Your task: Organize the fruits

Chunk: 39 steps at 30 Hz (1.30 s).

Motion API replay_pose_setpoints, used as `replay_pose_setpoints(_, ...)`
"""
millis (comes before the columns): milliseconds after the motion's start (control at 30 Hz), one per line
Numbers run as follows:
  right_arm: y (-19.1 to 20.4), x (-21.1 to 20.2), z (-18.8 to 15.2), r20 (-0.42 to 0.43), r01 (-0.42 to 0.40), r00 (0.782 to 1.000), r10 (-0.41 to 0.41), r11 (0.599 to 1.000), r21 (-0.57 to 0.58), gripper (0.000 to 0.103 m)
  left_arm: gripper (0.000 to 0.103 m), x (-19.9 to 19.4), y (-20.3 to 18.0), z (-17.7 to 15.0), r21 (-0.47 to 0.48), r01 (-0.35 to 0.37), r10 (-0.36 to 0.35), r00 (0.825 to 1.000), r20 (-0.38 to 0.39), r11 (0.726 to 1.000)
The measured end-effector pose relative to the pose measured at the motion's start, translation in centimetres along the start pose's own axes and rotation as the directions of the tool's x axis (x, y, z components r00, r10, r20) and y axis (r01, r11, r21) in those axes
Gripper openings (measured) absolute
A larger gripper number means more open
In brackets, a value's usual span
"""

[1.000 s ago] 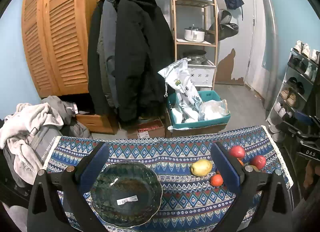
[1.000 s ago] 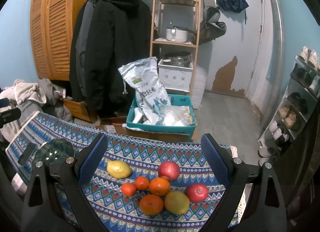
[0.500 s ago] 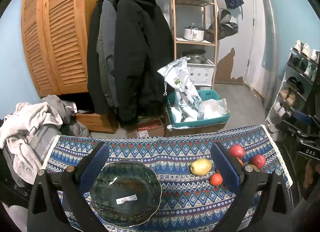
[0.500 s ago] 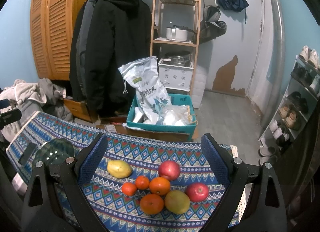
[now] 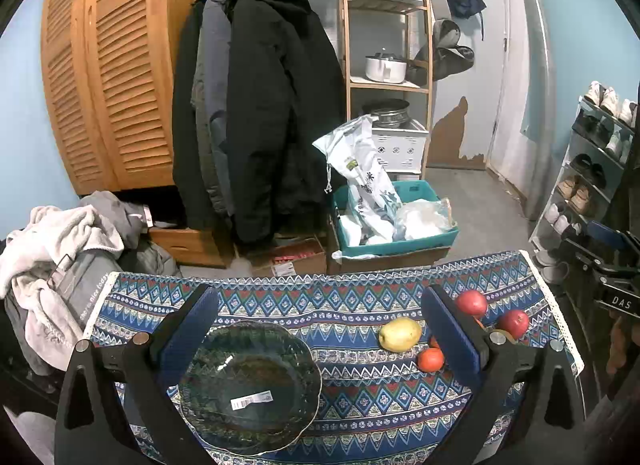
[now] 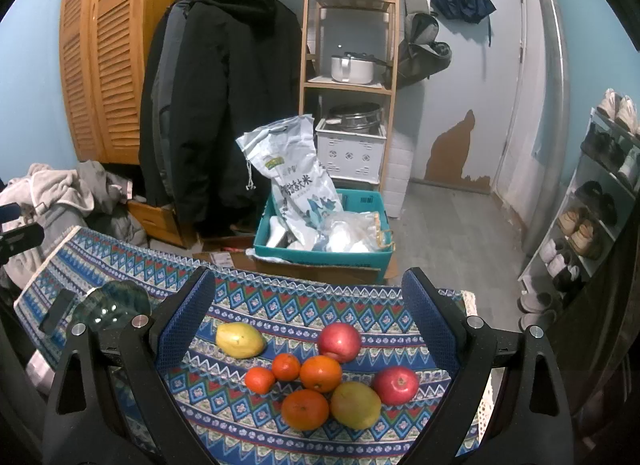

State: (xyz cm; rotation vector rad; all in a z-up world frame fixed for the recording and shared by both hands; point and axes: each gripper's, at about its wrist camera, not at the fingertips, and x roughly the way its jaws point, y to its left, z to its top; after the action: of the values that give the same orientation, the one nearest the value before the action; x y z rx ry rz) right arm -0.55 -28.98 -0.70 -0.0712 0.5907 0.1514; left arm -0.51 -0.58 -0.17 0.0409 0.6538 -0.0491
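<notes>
I hold the left hand-held gripper (image 5: 320,329) spread wide and empty above the glass bowl (image 5: 250,387), which sits toward the left end of the surface (image 5: 352,401). My right hand-held gripper (image 6: 308,321) is also spread wide, holding nothing, over the fruits (image 6: 320,375) clustered near the surface's right end; a yellow mango (image 6: 240,340) lies just left of them.

Blue zigzag-patterned cloth (image 6: 304,305); dark green bowl (image 5: 250,385); 2 red apples (image 6: 339,341).
</notes>
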Motion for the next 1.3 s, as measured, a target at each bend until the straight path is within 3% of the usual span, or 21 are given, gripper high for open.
replay_pose_setpoints(833, -0.8, 0.1, -0.2, -0.008, 0.014, 1.000, -0.014, 1.000, 0.008, 0.092, 0.102, 0.6, -0.6, -0.1, 0.026, 0.003, -0.003, 1.000, -0.002, 1.000)
replay_pose_setpoints(1033, -1.8, 0.8, -0.4, -0.033, 0.034, 0.999, -0.034, 0.999, 0.017, 0.092, 0.102, 2.3, -1.1, -0.2, 0.041, 0.004, -0.003, 0.999, -0.039, 0.999)
replay_pose_setpoints(1300, -3.6, 1.6, -1.0, -0.061, 0.068, 0.996, -0.066, 0.997, 0.029, 0.092, 0.102, 4.6, -2.7, -0.2, 0.053, 0.077, -0.071, 0.992, -0.105, 0.996)
